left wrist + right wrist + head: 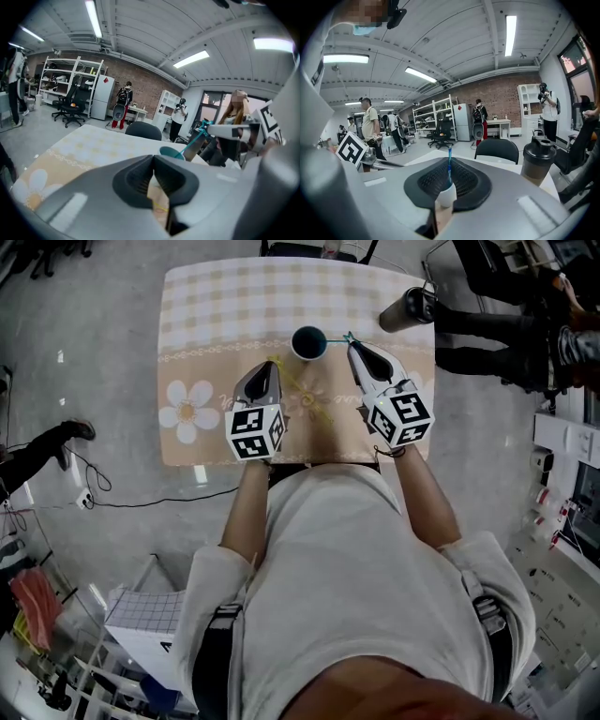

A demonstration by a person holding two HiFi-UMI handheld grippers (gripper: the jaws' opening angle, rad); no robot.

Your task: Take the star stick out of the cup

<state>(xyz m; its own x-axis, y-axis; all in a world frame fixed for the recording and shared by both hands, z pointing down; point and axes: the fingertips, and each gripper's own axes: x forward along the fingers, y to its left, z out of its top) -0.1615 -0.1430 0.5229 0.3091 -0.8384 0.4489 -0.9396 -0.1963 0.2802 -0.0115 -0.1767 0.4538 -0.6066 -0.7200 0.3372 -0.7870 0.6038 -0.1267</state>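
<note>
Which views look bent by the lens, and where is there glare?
Left gripper view: fisheye, the ceiling lights bow and blow out white. Right gripper view: same bending, dark rounded corners, the shaker bottle in fair focus. Head view: even light, only faint shadows on the table, curved edges.

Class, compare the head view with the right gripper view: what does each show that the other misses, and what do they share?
Only the head view: the white flower printed on the tablecloth, a yellow stick lying on it, and the inside of the cup. Only the right gripper view: ceiling lights, shelving and people standing in the room behind. Both: the right gripper shut on the teal star stick, and the dark shaker bottle.
</note>
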